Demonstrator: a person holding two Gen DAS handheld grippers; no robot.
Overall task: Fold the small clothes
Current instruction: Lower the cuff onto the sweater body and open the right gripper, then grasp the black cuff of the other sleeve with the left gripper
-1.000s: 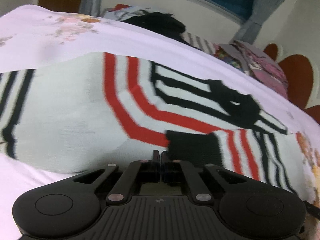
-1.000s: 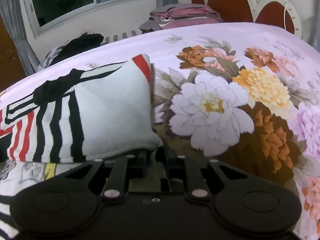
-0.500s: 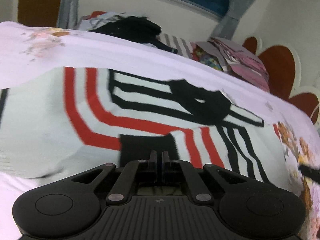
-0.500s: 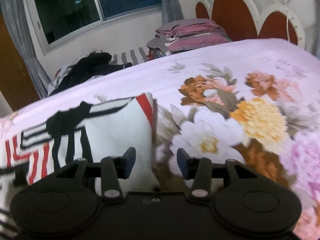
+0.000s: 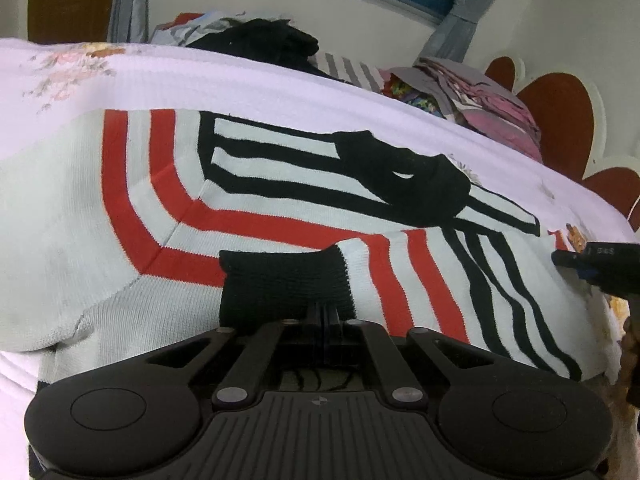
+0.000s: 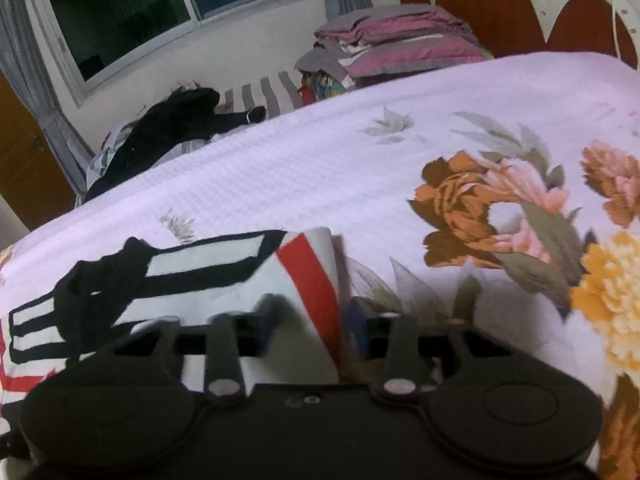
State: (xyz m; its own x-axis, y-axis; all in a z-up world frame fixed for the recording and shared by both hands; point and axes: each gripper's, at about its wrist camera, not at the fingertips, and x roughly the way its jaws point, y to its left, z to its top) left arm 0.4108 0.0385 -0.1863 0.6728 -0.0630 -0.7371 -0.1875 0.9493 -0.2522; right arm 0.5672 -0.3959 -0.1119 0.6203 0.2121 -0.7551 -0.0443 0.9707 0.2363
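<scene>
Lying across the flowered bedspread, the striped sweater fills most of the left wrist view, its black collar toward one o'clock. Beyond the bed's far edge sit a dark heap of clothes at eleven o'clock and a folded stack of pink and grey linen at one o'clock, under the window and beside the scalloped headboard.

The left gripper is pinched tight on the black cuff of a sleeve folded over the sweater's body. The right gripper has its jaws closing, standing a little apart astride the sweater's red-striped edge; its pads do not visibly press the cloth.

Motion blur smears the right gripper's fingers. In the left view the right gripper shows only as a dark tip at three o'clock, cut off by the frame.
</scene>
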